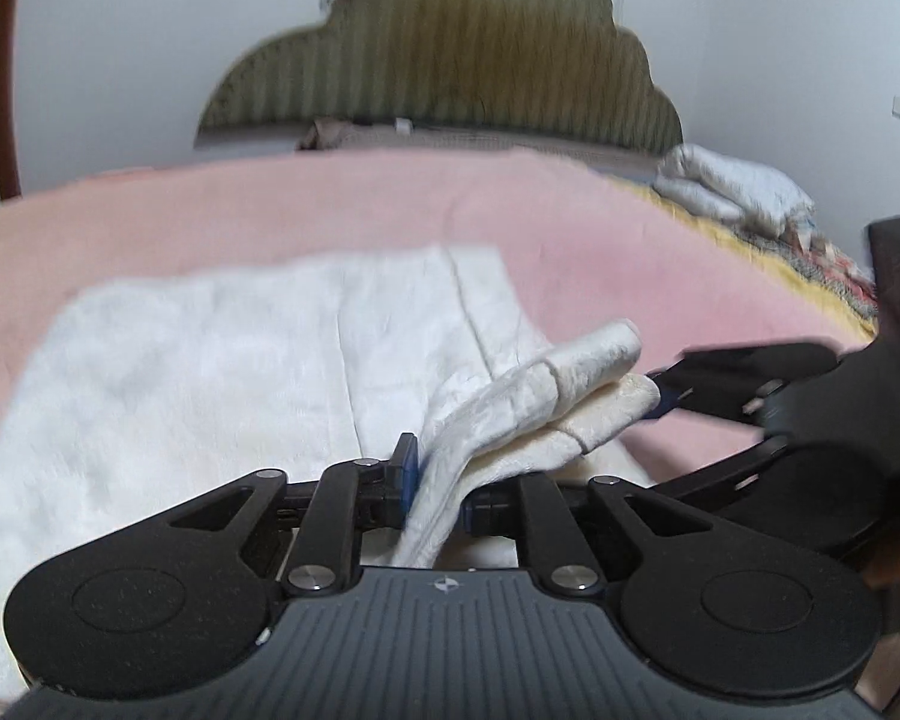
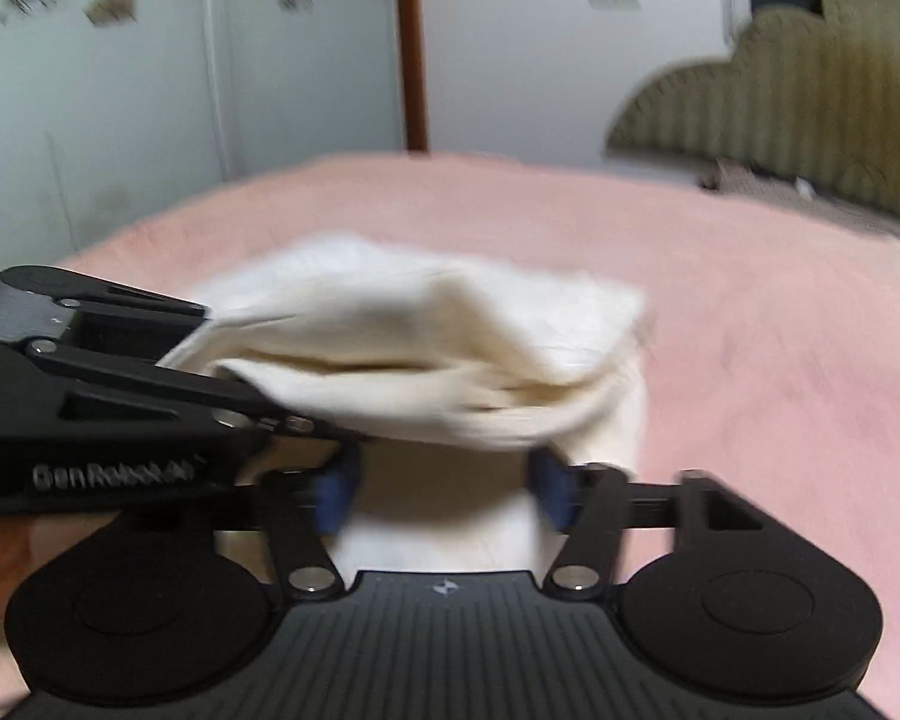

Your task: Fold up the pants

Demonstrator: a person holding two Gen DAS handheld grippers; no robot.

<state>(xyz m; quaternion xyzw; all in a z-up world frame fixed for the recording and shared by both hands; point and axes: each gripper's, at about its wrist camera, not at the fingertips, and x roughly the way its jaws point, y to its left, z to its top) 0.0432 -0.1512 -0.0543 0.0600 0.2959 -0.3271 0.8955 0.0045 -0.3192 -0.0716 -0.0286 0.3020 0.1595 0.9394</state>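
Left wrist view: the left gripper [image 1: 435, 483] is clamped tight on a bunched edge of the cream-white textured fabric pants [image 1: 210, 372], which spread ahead over the pink fleece blanket [image 1: 390, 204].

Right wrist view: the right gripper [image 2: 444, 489] stands wide apart, gripping nothing, with the pants' lifted fold just ahead.

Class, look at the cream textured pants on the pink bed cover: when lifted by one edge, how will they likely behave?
The cream textured pants are probably floppy: the gathered part in the left gripper droops and bunches. They seem light, sagging only gently off the pink bed cover. The plush-looking weave likely resists slipping, since the left jaws hold several layers.
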